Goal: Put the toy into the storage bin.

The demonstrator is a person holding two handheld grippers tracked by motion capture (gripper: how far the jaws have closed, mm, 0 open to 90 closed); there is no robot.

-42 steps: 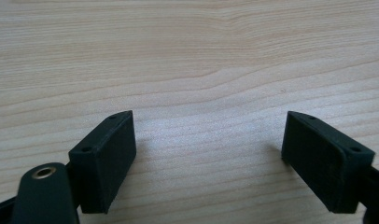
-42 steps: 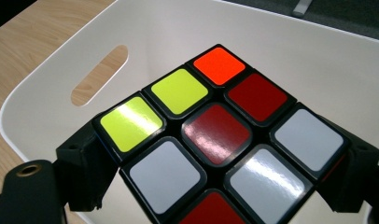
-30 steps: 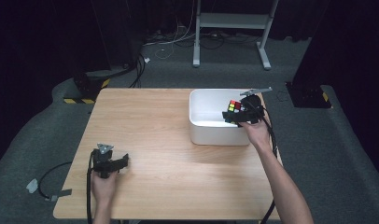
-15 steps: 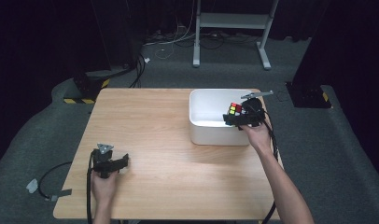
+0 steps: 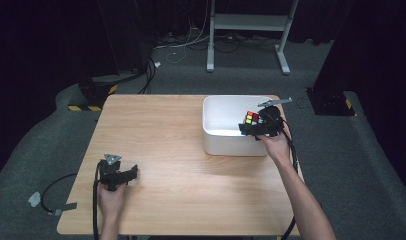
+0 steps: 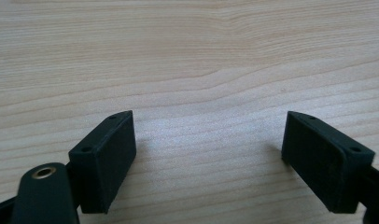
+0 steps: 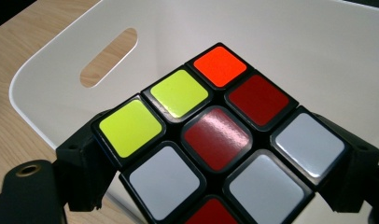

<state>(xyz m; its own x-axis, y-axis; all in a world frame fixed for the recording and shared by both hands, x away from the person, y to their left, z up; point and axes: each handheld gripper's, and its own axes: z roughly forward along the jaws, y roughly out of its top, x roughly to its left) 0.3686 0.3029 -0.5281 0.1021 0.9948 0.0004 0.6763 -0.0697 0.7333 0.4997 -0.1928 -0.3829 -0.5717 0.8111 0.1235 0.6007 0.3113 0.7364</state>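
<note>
My right gripper (image 5: 252,128) is clamped on the puzzle cube (image 7: 215,140), holding it above the white bin (image 5: 226,142), just inside its right wall. My left gripper (image 6: 208,154) rests well away from the bin, jaws spread wide with bare table (image 6: 187,56) between them.

A light wooden table (image 5: 191,145) is being used as the work surface, set on grey carpet (image 5: 36,150). Behind it, loose cables (image 5: 186,42) are being left trailing by a white metal stand (image 5: 251,22). A yellow-and-black striped block (image 5: 93,92) is being kept off the table's far-left corner.
</note>
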